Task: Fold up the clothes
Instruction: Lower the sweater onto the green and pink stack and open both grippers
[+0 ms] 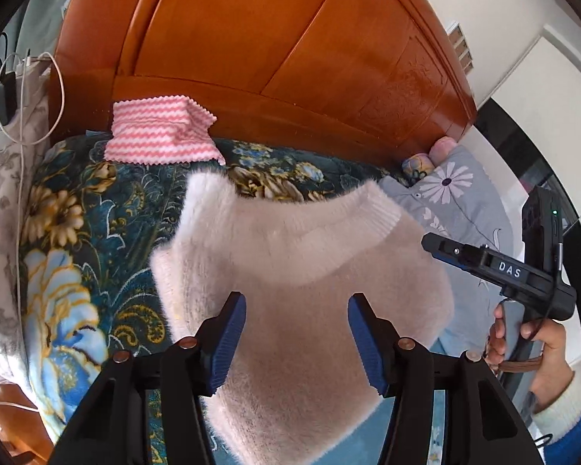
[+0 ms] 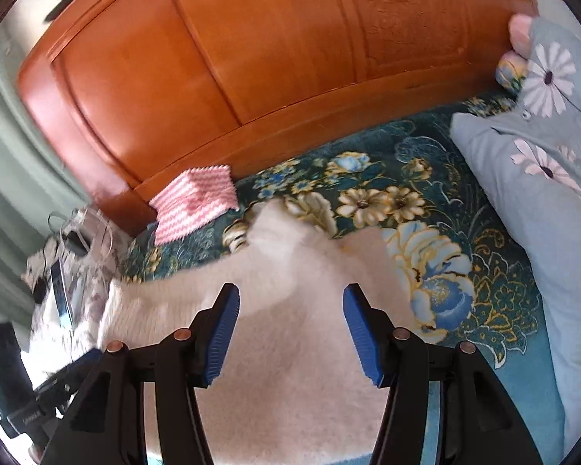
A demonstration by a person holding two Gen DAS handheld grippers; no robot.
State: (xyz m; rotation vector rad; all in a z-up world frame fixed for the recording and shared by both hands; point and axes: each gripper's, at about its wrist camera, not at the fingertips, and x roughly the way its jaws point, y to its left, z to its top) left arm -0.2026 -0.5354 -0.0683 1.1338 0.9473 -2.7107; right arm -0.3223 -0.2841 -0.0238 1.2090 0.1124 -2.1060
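The fuzzy pale pink sweater [image 1: 298, 294] lies folded on the floral bed cover [image 1: 97, 232], near the wooden headboard [image 1: 275, 46]; left tongs [image 1: 296, 343] and right tongs [image 2: 290, 335] both hang released above it, gripping nothing

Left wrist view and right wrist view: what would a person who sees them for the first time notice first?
The fluffy pale pink sweater fills the middle, lying folded on the dark teal floral blanket, with the open left gripper and open right gripper above it, not gripping it. Behind stands the big orange wooden headboard, and a pink-and-white zigzag cloth lies at its foot, apart from the sweater.
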